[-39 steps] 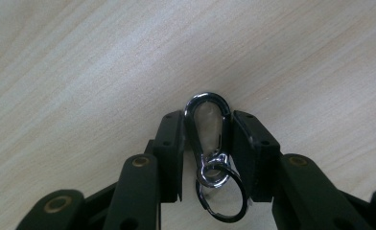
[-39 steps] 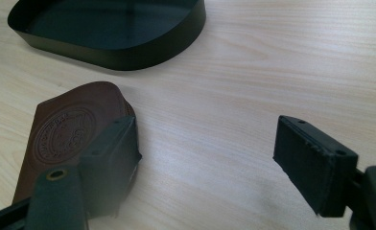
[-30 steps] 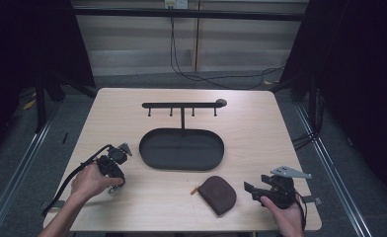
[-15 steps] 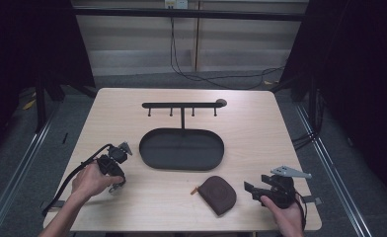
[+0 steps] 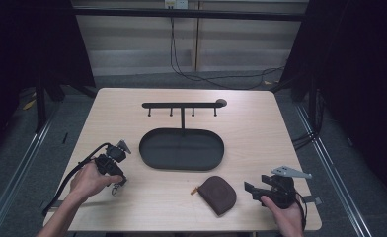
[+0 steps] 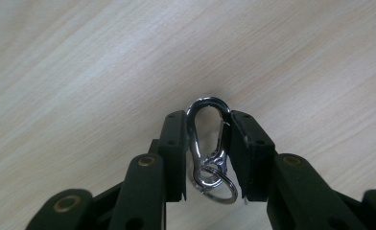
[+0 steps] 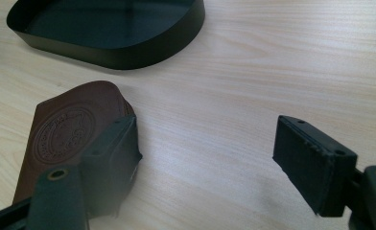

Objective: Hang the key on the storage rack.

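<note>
Squarely between left gripper point(image 6: 207, 158) fingers point(image 6: 172, 153), carabiner point(image 6: 207, 143)

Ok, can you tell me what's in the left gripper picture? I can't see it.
Two black tongs squeeze a shiny silver clip between them, just above a pale wooden table. A small ring hangs on the clip's lower end.

We list one black oval tray point(image 5: 181, 148) at table point(image 5: 260, 128) centre. Behind it we note a black hook rack point(image 5: 181, 105). A brown leather pouch point(image 5: 219, 194) lies nearer.
</note>
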`<state>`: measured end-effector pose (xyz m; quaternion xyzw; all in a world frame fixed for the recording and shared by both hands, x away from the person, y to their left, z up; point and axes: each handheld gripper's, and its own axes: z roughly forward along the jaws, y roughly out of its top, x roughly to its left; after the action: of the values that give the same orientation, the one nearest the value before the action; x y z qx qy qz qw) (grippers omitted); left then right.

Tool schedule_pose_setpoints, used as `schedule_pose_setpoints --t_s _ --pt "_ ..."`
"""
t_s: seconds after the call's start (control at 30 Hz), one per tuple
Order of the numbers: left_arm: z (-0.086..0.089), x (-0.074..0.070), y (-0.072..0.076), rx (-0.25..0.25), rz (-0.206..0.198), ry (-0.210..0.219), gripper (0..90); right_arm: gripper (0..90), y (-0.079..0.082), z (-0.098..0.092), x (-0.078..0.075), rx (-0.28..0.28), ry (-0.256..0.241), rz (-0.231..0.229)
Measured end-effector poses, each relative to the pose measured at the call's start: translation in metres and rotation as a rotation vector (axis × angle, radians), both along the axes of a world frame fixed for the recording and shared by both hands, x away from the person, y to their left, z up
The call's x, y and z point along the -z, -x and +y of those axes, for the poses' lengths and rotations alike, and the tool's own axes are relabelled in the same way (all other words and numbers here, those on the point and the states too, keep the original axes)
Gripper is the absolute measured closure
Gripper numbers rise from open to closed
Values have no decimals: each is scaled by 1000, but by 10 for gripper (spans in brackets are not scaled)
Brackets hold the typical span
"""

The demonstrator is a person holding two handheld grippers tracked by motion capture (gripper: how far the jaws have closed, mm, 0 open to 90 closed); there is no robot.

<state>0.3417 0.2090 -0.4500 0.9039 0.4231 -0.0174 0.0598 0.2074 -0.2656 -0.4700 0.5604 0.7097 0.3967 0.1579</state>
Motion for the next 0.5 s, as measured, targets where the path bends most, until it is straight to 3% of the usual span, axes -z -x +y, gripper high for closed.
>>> schedule_pose_setpoints --t_s 0.07,0.33,0.37,0.43,0.5 --pt "-2 -5 2 9 1 23 682 237 0 0 0 4 -2 2" --pt "-11 -21 4 46 -23 41 682 237 1 -1 0 1 -4 0" --pt "-11 -21 4 46 -23 41 682 237 1 -1 0 1 -4 0" --pt "-14 -23 5 42 -53 -11 682 235 1 -1 0 6 -2 0" --pt "-15 -26 3 57 -41 10 682 234 1 -2 0 12 -3 0"
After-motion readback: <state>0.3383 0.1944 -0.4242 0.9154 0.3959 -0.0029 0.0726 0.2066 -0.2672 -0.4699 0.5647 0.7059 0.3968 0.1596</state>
